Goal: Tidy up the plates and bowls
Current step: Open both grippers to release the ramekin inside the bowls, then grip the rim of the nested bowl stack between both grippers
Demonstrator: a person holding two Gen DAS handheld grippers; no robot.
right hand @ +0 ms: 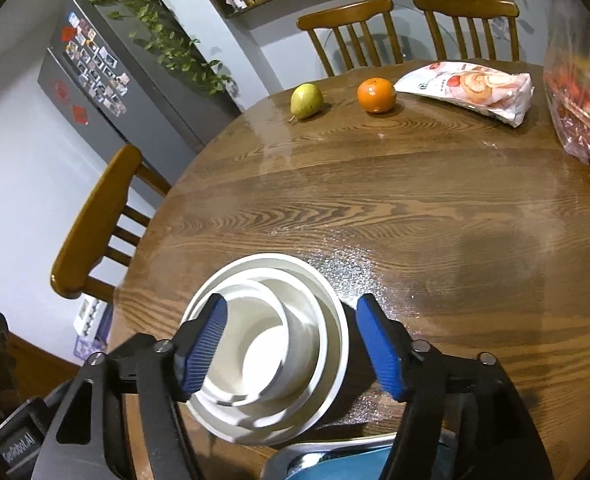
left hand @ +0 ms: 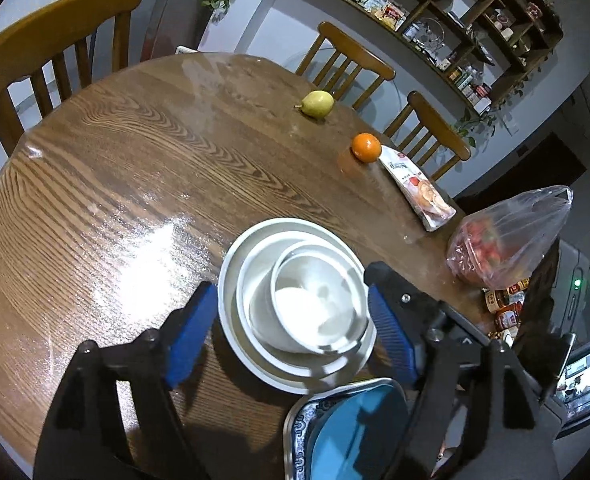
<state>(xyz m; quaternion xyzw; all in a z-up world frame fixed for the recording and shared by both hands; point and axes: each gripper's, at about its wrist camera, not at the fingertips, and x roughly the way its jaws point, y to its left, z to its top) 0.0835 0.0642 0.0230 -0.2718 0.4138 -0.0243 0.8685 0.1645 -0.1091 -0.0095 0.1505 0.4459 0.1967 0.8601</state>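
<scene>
Left wrist view: the left gripper (left hand: pixel 293 336) stands wide open, its two blue pads (left hand: pixel 191 334) flanking the stack of white dishes (left hand: pixel 295 304) without pressing on it; it holds nothing. The stack counts three nested pieces: one wide plate at the bottom, one larger bowl in it, one smaller bowl (left hand: pixel 321 300) inside that. It stands on the round wooden table (left hand: pixel 135 184), at the centre of the view. At 6 o'clock from the stack, just beside it, lies one tray (left hand: pixel 355 428) with a blue centre and a patterned rim. Farther out, at 1 o'clock, lie one flat food packet (left hand: pixel 419 192) and one orange (left hand: pixel 366 147); at 12 o'clock, one pear (left hand: pixel 318 103). At 3 o'clock sits one clear plastic bag (left hand: pixel 507 236) with red contents. Three wooden chairs (left hand: pixel 55 52) stand beyond the table's far edge.

Right wrist view: the right gripper (right hand: pixel 291 348) is likewise wide open and empty. Its left pad (right hand: pixel 203 348) lies in front of the stack's (right hand: pixel 271 356) near rim; contact cannot be told. Its right pad stands clear of the stack. Beyond, at 12 o'clock, the same pear (right hand: pixel 306 101), orange (right hand: pixel 376 95) and packet (right hand: pixel 467 88) lie in a row. One refrigerator (right hand: pixel 107 80) stands at 10 o'clock.
</scene>
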